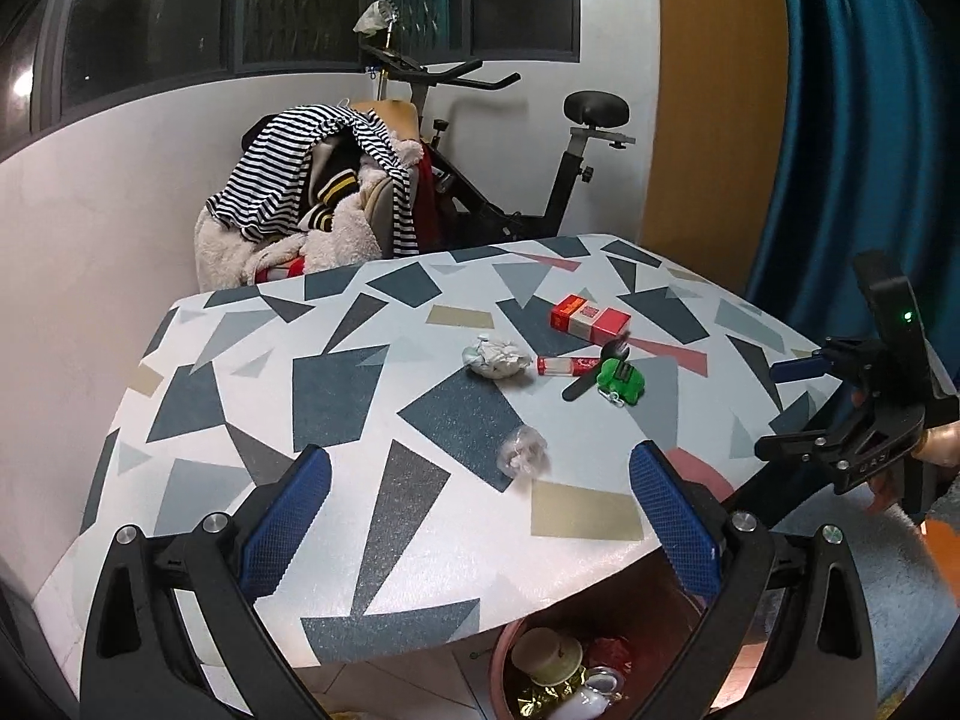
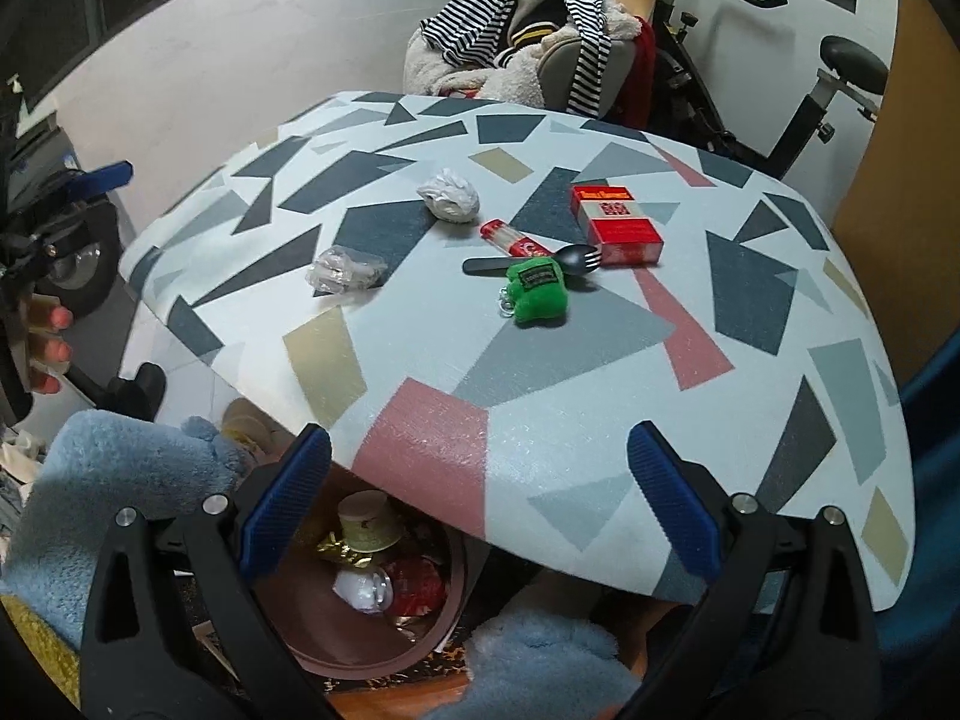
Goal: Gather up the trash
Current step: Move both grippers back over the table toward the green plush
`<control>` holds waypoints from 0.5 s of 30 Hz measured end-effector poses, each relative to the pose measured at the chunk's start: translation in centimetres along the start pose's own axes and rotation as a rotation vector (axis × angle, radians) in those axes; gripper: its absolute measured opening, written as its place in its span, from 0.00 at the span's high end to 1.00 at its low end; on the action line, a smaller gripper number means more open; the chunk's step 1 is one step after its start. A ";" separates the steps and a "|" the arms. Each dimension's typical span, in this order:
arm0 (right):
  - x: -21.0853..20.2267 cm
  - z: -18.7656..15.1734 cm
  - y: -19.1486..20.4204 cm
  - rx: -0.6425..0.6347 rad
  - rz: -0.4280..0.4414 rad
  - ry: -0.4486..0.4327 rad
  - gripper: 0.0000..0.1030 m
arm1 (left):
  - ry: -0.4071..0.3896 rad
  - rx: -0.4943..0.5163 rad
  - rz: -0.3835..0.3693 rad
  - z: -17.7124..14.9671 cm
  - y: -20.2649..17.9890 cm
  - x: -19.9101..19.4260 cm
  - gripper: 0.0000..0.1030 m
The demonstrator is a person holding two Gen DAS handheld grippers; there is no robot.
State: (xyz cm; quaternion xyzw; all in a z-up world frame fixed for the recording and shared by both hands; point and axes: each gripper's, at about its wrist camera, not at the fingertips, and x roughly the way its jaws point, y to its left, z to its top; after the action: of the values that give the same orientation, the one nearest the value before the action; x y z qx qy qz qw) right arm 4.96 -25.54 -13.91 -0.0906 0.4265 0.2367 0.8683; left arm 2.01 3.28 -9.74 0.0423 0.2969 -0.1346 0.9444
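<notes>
Both claws were spread wide and held nothing: my left claw hovered over the near edge of the desk, my right claw over the near right corner. The trash lay scattered mid-desk. Nearest my left claw sat the crumpled clear wrapper, alone on the cloth. Farther off was the white paper wad, with a small red tube just to its right. Then came a black spork lying against a green plush keychain, and the red carton at the far side. The bin stood on the floor under the near edge, already holding a cup and foil.

I judged the clear wrapper the sensible first pick. It was thin and springy, so I'd come down straight over it, straddle it with both pads, and close fully before lifting. The keychain looked like no trash; I'd leave it be.
</notes>
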 end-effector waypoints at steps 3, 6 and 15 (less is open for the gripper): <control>0.4 0.4 0.1 -0.005 -0.030 -0.004 0.05 | 0.003 -0.010 -0.003 0.0 0.3 0.2 0.06; 1.0 0.7 -0.3 0.003 -0.054 -0.003 0.06 | 0.021 -0.018 -0.016 -0.1 0.5 0.8 0.06; 4.3 2.4 -3.2 0.042 -0.022 0.023 0.08 | 0.093 -0.065 0.000 -0.8 2.0 4.1 0.06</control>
State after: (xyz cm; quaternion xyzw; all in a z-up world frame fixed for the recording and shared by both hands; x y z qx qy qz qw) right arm 10.48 -26.03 -15.92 -0.0798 0.4402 0.2170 0.8676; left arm 5.34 4.44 -12.74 0.0178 0.3445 -0.1225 0.9306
